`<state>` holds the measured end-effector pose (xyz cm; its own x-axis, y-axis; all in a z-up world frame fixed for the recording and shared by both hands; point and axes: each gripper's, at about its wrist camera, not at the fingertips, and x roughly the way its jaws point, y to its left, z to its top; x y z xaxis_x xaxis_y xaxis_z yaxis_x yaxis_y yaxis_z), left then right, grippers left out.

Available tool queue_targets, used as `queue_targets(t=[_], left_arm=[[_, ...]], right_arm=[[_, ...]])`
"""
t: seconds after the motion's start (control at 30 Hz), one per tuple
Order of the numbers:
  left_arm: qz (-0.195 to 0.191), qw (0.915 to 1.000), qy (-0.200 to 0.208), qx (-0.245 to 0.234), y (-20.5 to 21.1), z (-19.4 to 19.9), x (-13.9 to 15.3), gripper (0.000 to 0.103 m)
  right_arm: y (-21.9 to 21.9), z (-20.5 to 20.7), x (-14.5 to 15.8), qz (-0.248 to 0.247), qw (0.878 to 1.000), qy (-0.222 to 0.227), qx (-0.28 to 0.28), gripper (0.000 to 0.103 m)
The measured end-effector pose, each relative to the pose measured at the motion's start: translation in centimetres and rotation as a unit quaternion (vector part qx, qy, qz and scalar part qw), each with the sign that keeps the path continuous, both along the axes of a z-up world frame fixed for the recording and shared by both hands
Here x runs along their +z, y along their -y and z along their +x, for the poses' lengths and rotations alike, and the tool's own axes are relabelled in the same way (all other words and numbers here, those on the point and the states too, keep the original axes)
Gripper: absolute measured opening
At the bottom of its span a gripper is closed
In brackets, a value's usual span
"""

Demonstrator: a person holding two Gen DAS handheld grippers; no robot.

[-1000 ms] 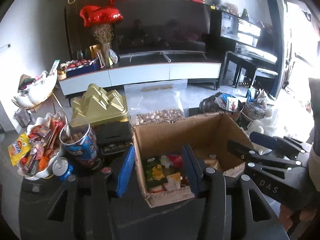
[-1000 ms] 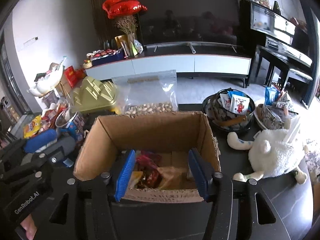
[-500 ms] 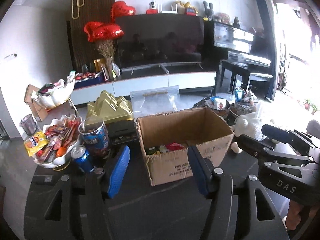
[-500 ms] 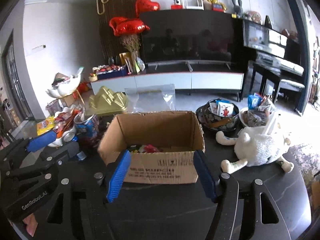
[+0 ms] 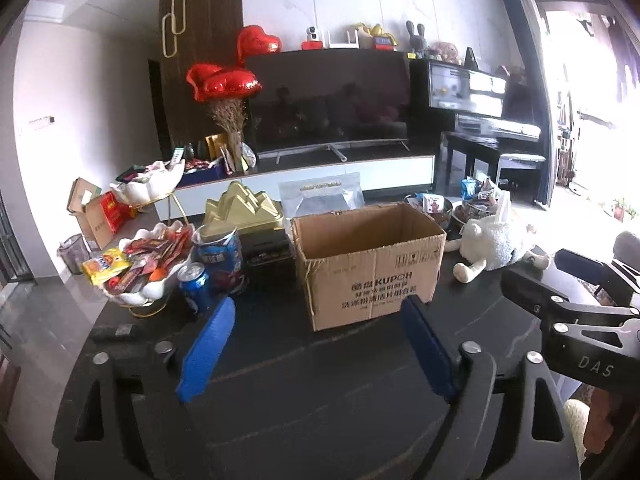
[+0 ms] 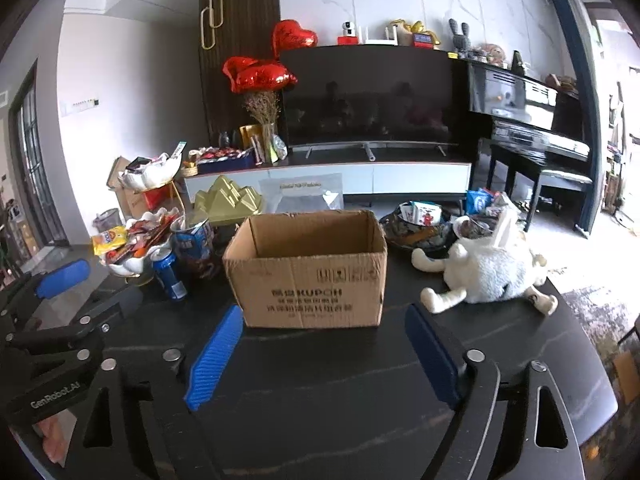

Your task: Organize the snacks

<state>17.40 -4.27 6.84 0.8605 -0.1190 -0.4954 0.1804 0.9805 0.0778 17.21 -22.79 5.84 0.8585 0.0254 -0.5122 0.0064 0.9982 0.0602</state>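
Note:
An open cardboard box [image 5: 370, 264] [image 6: 312, 268] stands in the middle of the dark table; its inside is hidden from this low angle. My left gripper [image 5: 316, 344] hovers in front of the box, jaws opening wide, nothing between them. Level with it, my right gripper [image 6: 320, 350] faces the box's printed front, jaws also opening and empty. Left of the box sit a white dish of snack packets [image 5: 138, 268] [image 6: 132, 240], a blue can [image 5: 194, 286] [image 6: 170, 274] and a blue snack tub [image 5: 218, 256].
A white plush toy [image 6: 488, 272] lies right of the box, with bowls of packets [image 6: 420, 222] behind it. A gold mountain-shaped box [image 5: 240, 210] and a clear zip bag [image 5: 322, 198] stand behind. The dark table [image 6: 320, 400] spreads under both grippers.
Both grippers drew back from over the box, so the box now sits farther off and its contents dropped out of sight. Both sets of jaws spread wider.

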Motion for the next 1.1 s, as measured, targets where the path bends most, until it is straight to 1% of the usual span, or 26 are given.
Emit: queue_targets(t=[0.07, 0.1, 0.17, 0.27, 0.3, 0.37, 0.5, 0.57, 0.67, 0.73, 0.93, 1.1], left_arm=[[0.003, 0.9999, 0.006, 0.010, -0.3, -1.0, -0.2, 0.090], [0.004, 0.9998, 0.011, 0.015, -0.5, -1.7, -0.2, 0.093], [-0.002, 0.9998, 0.015, 0.016, -0.9, -2.7, -0.3, 0.096], [0.021, 0.9982, 0.041, 0.038, -1.0, -4.6, -0.4, 0.102], [0.020, 0.9981, 0.044, 0.039, -1.1, -5.1, -0.5, 0.103], [0.009, 0.9988, 0.037, 0.031, -1.4, -6.0, -0.7, 0.103], [-0.005, 0.9993, 0.023, 0.031, -1.9, -7.2, -1.3, 0.103], [-0.007, 0.9994, 0.018, 0.030, -2.0, -7.7, -1.6, 0.103], [-0.011, 0.9995, 0.013, 0.027, -2.0, -8.3, -1.8, 0.103], [-0.017, 0.9994, 0.013, 0.028, -2.1, -8.7, -1.8, 0.103], [-0.020, 0.9992, 0.021, 0.026, -2.2, -9.7, -1.6, 0.103], [-0.022, 0.9993, 0.021, 0.022, -2.3, -9.9, -1.6, 0.103]], right_arm=[[-0.1, -1.0, -0.2, -0.005, 1.000, 0.005, -0.001, 0.090], [-0.3, -1.6, -0.2, -0.011, 1.000, 0.007, -0.003, 0.090], [-0.6, -2.8, -0.5, -0.021, 1.000, 0.009, 0.000, 0.091], [-1.2, -4.3, -0.8, -0.026, 1.000, 0.014, 0.005, 0.091], [-1.3, -4.7, -0.9, -0.024, 1.000, 0.014, 0.008, 0.091], [-1.4, -5.5, -1.0, -0.018, 1.000, 0.015, 0.010, 0.091], [-1.7, -7.2, -1.2, -0.025, 0.999, 0.021, 0.003, 0.091], [-1.9, -7.9, -1.2, -0.026, 0.999, 0.024, 0.006, 0.093], [-2.2, -8.8, -1.3, -0.028, 0.999, 0.030, 0.006, 0.093], [-2.4, -9.3, -1.2, -0.030, 0.999, 0.034, 0.004, 0.093], [-2.6, -10.3, -1.0, -0.028, 0.999, 0.042, 0.008, 0.093], [-2.5, -10.7, -0.9, -0.024, 0.999, 0.043, 0.010, 0.093]])
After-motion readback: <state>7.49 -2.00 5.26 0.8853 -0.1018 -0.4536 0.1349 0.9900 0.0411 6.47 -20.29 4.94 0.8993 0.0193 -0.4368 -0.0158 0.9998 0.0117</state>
